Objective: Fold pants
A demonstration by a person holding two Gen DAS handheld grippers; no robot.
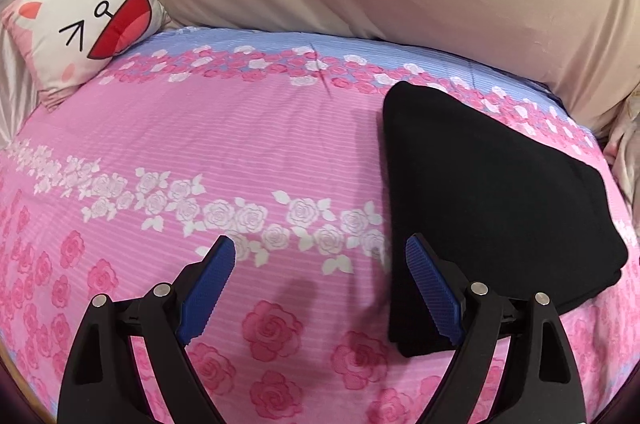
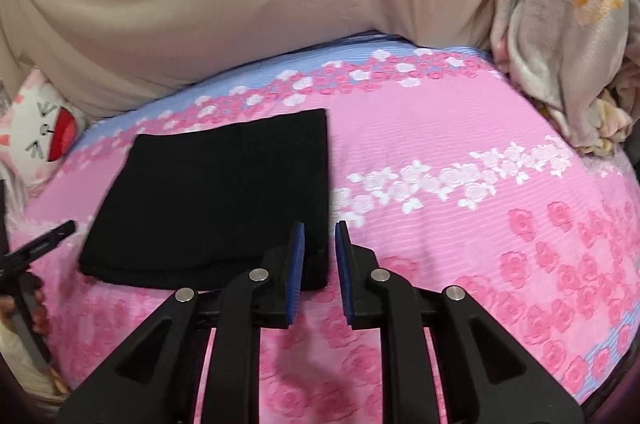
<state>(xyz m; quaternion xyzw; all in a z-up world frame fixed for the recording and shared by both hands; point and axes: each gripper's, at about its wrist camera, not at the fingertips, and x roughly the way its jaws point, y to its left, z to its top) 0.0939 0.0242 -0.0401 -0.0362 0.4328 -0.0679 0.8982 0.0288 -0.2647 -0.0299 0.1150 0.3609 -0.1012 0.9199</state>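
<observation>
Left wrist view: folded black pants lie on the bed, right of the cat pillow. Left hand-held gripper gapes wide, empty; right hand-held gripper stands narrowly parted, holding nothing, beside the pants' corner.

Black pants on pink rose-print sheet; grippers' pads prob. blue.
</observation>
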